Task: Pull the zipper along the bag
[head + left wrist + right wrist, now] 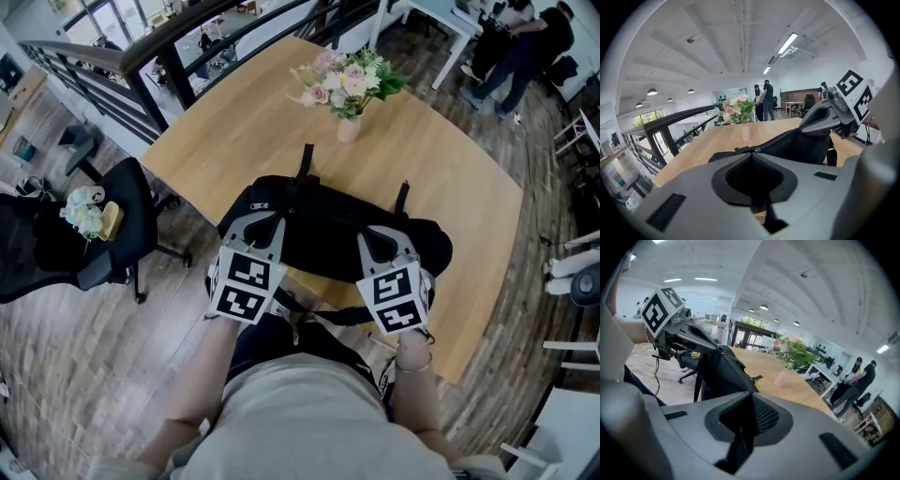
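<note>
A black bag (328, 225) lies on the wooden table (234, 122) near its front edge. My left gripper (262, 225) sits on the bag's near left corner. In the left gripper view it (751, 155) is shut on a thin black tab of the bag, beside the small silver zipper slider (756, 150). My right gripper (386, 240) sits on the bag's near right side. In the right gripper view it (751, 393) is shut on a fold of black bag fabric (717, 371), and a black strip hangs down between its jaws. Each gripper shows in the other's view, at the bag's top edge.
A vase of pink and white flowers (348, 127) stands on the table behind the bag. A black office chair (112, 225) stands to the left on the wooden floor, with a dark railing (141, 56) behind it. People stand at the far right (525, 47).
</note>
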A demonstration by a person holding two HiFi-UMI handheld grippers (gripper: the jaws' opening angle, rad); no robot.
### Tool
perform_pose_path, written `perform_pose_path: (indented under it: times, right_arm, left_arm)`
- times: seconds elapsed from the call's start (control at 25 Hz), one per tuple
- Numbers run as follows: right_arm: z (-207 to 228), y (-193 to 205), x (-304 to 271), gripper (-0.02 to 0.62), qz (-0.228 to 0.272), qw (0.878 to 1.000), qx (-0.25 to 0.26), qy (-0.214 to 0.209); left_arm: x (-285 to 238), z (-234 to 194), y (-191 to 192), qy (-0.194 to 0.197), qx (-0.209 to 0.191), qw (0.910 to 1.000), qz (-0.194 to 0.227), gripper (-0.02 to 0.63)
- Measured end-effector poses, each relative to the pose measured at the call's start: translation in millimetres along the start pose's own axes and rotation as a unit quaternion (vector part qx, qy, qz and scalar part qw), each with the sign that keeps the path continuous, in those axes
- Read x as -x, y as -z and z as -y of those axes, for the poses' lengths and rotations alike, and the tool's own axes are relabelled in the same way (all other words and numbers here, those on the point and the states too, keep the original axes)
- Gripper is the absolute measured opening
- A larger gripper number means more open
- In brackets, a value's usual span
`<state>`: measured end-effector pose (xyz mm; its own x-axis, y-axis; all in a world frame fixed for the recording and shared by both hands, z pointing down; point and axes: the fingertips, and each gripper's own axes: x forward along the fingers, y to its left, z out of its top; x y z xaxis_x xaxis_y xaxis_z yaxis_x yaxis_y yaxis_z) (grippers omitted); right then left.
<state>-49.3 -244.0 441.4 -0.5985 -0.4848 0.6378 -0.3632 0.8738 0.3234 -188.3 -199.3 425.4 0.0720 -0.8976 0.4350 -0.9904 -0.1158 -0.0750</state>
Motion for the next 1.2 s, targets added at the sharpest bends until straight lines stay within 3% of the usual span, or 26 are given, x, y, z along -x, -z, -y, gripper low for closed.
perform_pose_path:
  times: [0.48,0.84,1.2]
  right_arm:
    - [5.6,-2.6,-1.0,0.031,-0.003,1.000,-0.006,0.005]
    - [3.5,-0.8,-2.7,0.040,-0.002,1.000,-0.008,0.006]
    - [2.6,-13.5,6.8,0.111,0.029,0.999,-0.031,0.011]
  left_arm:
    - [12.2,-38.0,9.1,-0.041,0.033,0.9986,0.002,0.020]
    - [9.2,-34.2,10.7,-0.059,0.012,0.9982,0.004,0.021]
    - [10.9,-8.0,-7.0,-0.020,0.012,0.9996,0.018,0.021]
